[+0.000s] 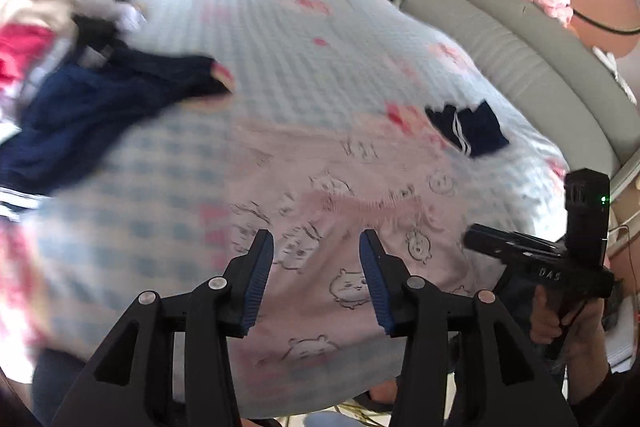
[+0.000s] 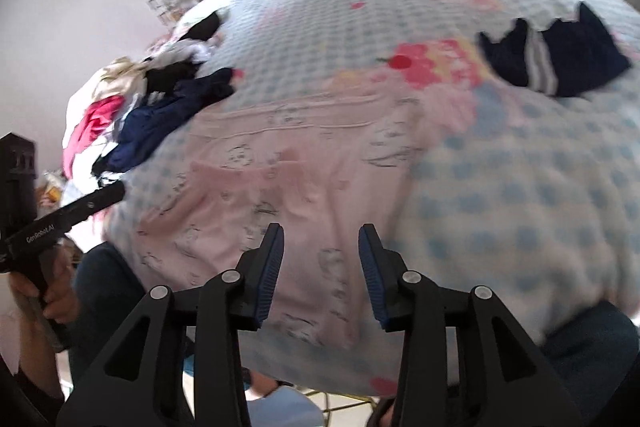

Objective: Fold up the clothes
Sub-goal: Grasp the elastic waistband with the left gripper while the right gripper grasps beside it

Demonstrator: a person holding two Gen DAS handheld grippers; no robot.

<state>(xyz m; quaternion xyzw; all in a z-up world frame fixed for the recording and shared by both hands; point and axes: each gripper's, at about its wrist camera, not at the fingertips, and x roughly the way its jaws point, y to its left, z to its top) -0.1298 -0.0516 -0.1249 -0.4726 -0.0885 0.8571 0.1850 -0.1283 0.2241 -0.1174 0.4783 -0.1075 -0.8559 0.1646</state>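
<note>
A pale pink garment [image 1: 340, 223] printed with small cartoon animals lies spread on the bed, near its front edge. My left gripper [image 1: 316, 239] hangs just above it, open, with only the flat cloth showing between the blue pads. In the right wrist view the same pink garment [image 2: 280, 187] lies below my right gripper [image 2: 321, 233], which is also open and grips nothing. Each gripper appears at the edge of the other's view: the right gripper's black body [image 1: 540, 259] and the left gripper's finger [image 2: 92, 201], each in a hand.
A blue-checked bedcover [image 1: 280, 27] with pink flowers covers the bed. A small folded navy piece with white stripes [image 1: 468, 131] [image 2: 560, 63] lies at the right. A loose pile of navy, red and white clothes [image 1: 80, 99] [image 2: 140, 119] sits at the left. A grey padded headboard [image 1: 520, 67] borders the far right.
</note>
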